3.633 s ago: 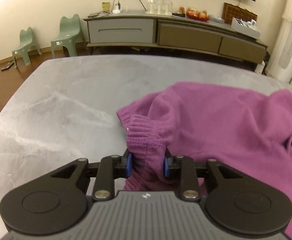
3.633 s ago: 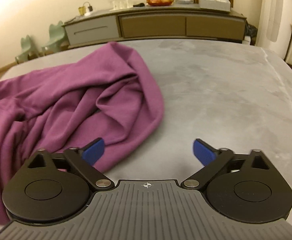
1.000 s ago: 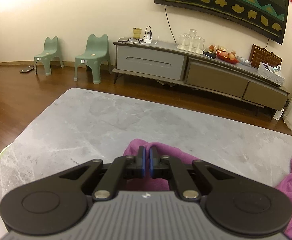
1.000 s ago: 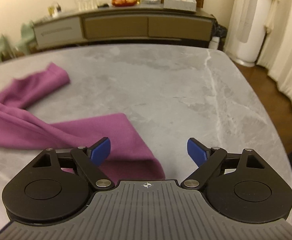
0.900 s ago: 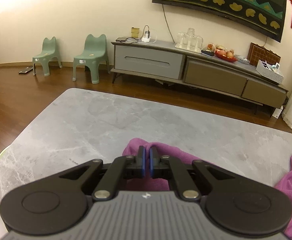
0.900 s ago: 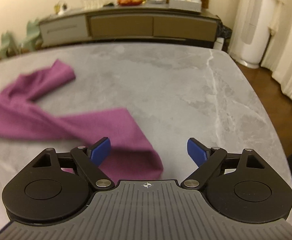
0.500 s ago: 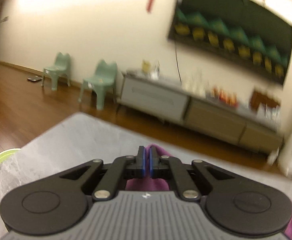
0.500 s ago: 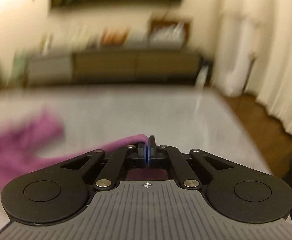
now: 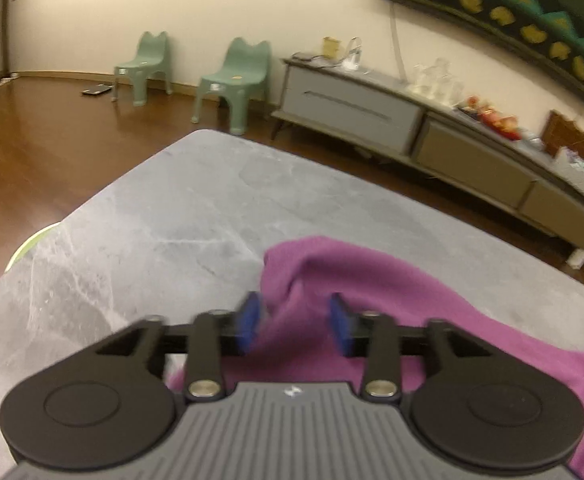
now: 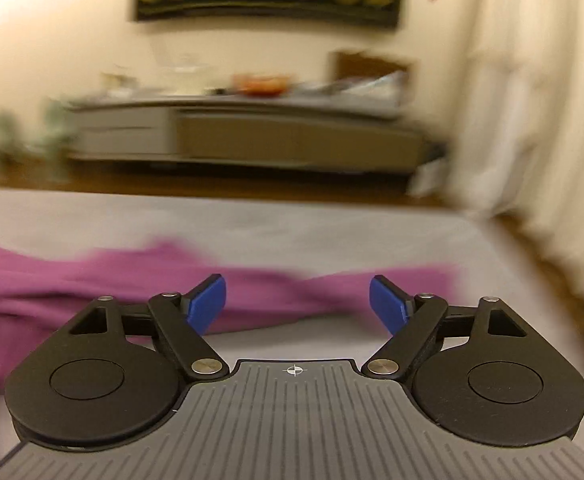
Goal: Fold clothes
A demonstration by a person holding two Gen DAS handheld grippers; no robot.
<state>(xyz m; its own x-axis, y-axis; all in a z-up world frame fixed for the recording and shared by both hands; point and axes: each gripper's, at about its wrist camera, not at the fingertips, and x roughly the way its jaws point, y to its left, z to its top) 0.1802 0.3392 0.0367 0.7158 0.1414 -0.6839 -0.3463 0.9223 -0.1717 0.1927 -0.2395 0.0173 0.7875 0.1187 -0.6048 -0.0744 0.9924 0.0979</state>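
A purple knit sweater (image 9: 403,292) lies on the grey marble table (image 9: 172,216). My left gripper (image 9: 295,324) is open, its blue pads on either side of a raised fold of the sweater, which sits loose in the gap. In the right wrist view the sweater (image 10: 92,276) is spread flat across the table (image 10: 331,224), blurred by motion. My right gripper (image 10: 297,302) is open and empty, just above the sweater's near edge.
A long low sideboard (image 9: 431,136) with glasses and fruit stands along the far wall. Two green child chairs (image 9: 232,76) stand on the wooden floor at the left. White curtains (image 10: 531,100) hang at the right. The table's right edge (image 10: 531,264) is close to my right gripper.
Both grippers were shut on the sweater half a second ago and have opened. The sweater has dropped flat onto the table. Both cameras have tilted down toward the table.
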